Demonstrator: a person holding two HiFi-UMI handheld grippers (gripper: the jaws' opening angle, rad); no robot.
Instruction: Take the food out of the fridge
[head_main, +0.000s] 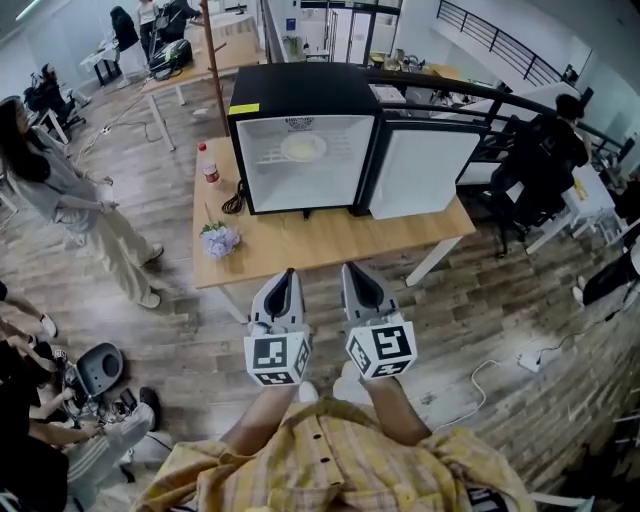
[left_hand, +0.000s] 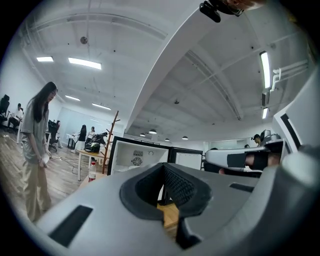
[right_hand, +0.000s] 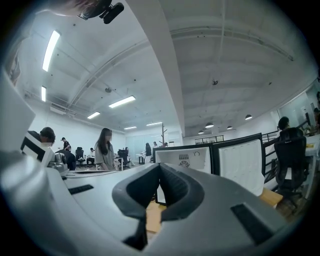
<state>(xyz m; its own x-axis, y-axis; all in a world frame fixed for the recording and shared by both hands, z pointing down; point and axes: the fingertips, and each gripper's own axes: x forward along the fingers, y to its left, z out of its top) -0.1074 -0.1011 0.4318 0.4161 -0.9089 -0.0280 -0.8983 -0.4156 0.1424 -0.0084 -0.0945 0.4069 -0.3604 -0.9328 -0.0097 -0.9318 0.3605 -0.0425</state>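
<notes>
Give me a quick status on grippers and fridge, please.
Both shut, empty: left gripper, right gripper, short of wooden table. Open black mini fridge, pale round plate inside. Left of path: purple flowers.

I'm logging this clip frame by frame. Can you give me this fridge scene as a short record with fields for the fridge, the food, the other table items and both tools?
fridge: black mini fridge with white inside, on light wooden table
door: white-lined door, swung open to the right
food: pale round item inside the fridge; kind unclear
other items: clear bottle with a red label; purple flower bunch; black cable
left tool: shut, empty, by the table's front edge
right tool: shut, empty, beside the left
</notes>
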